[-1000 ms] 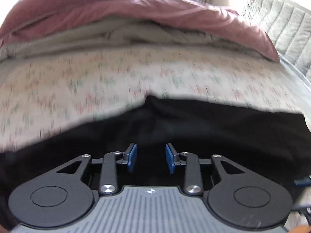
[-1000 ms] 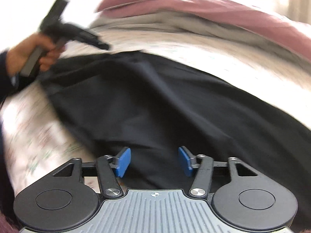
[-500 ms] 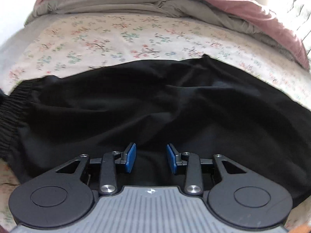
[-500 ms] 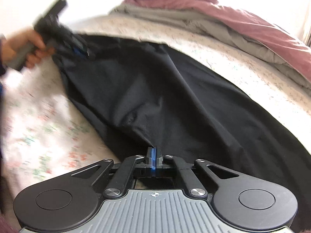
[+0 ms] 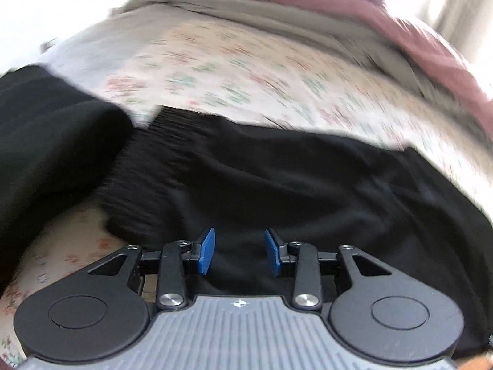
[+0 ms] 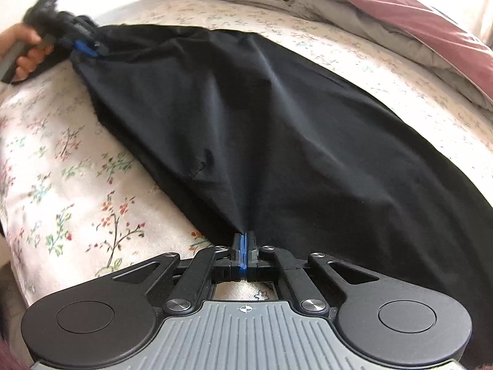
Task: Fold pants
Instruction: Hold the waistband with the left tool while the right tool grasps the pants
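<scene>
Black pants [image 6: 262, 123] lie spread across a floral bedsheet [image 6: 77, 185]. My right gripper [image 6: 244, 248] is shut on a pinch of their near edge, and creases fan out from the pads. In the left wrist view my left gripper [image 5: 239, 251] hovers over the pants [image 5: 277, 178] just right of the ribbed elastic waistband [image 5: 148, 172]. Its jaws are opening, with black cloth lying below the gap and the pads not pressing on it. The right wrist view shows that left gripper [image 6: 87, 47] at the pants' far left end, held by a hand [image 6: 24, 52].
A grey blanket [image 6: 308, 3] and a mauve duvet [image 6: 416, 21] are bunched along the far side of the bed. A dark blurred mass of cloth [image 5: 46, 129] fills the left of the left wrist view. Bare floral sheet [image 5: 246, 71] lies beyond the pants.
The right gripper closed on the pants' near edge and has held still since. The left gripper swept along the pants to the waistband end, its pads a little wider apart.
</scene>
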